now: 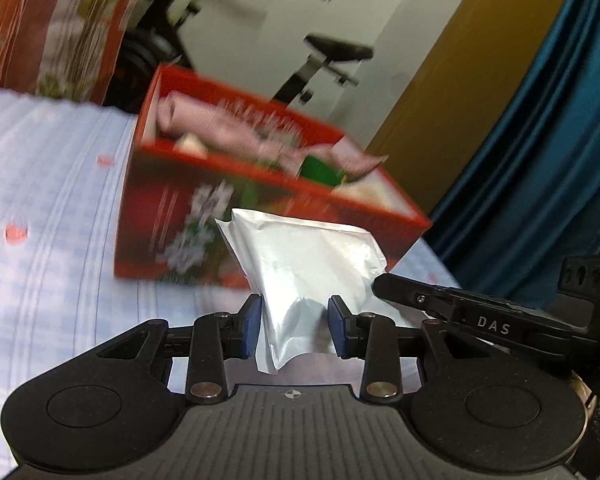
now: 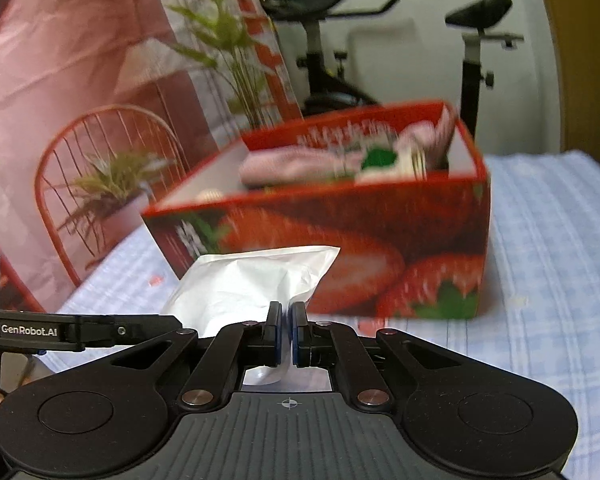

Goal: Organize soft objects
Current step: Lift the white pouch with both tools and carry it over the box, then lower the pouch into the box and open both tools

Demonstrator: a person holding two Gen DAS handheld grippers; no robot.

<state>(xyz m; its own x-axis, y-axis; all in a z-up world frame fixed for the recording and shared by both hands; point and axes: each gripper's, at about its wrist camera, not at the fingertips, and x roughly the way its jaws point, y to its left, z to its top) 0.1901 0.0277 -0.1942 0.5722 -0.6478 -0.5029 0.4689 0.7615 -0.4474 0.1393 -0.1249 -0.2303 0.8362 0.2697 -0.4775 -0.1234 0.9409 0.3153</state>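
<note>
I am holding a white soft pouch in both sets of tongs at once, lifted in front of the red strawberry-print box. My left tongs are sitting part-way apart, with both blue pads pressing into the lower part of the pouch, which is bulging and creasing between them. My right tongs are nearly together, pinching a thin edge of the same pouch, so they are clamping it too. In the left wrist view the right tool's black arm is reaching in from the right, ending at the pouch's side.

The box is standing open on a bed covered with a pale blue checked sheet, and the pouch is hanging just short of its near wall, below the rim. Inside the box I am seeing a pink cloth lying along it and something green beside that; motion blur is smearing the rest. Behind the box an exercise bike is standing against a white wall.
</note>
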